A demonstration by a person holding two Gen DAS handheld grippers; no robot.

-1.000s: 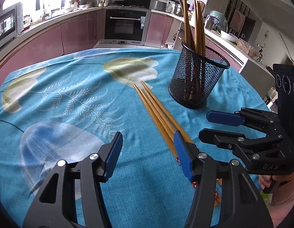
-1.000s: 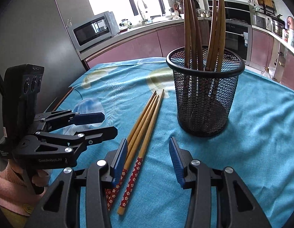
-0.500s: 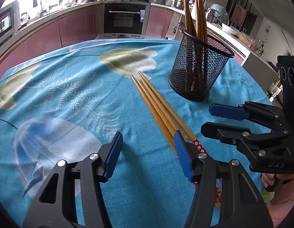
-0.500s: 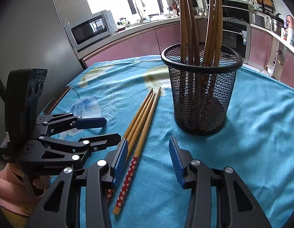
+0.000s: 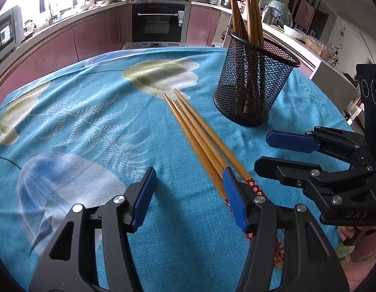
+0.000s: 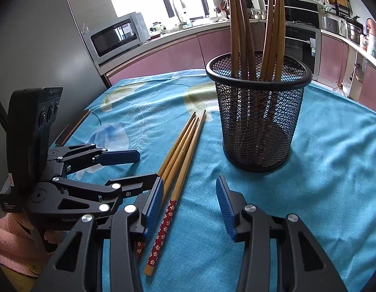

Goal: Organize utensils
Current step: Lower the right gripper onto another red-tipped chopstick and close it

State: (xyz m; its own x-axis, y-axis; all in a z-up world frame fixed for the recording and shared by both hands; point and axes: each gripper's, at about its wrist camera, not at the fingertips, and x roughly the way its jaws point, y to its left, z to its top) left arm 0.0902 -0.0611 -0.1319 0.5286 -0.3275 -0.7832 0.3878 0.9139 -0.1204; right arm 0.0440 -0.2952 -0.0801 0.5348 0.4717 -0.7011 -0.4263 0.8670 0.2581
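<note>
While the mesh cup [image 6: 258, 112] stands upright on the tabletop [image 6: 321, 182] with utensils inside, we see four chopsticks [image 5: 200, 136] lying flat just beside it. Near the chopsticks' patterned ends, our left hand-held gripper [image 5: 188, 189] and right hand-held gripper [image 6: 189, 199] hover with jaws apart, gripping nothing.

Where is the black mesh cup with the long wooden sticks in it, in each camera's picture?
Left wrist view: the black mesh cup stands upper right of centre, beyond the right gripper.
Right wrist view: the cup stands just right of centre, ahead of the blue pads.
Shared landmark: the loose chopsticks lying on the blue tablecloth, to the cup's left in both.
</note>
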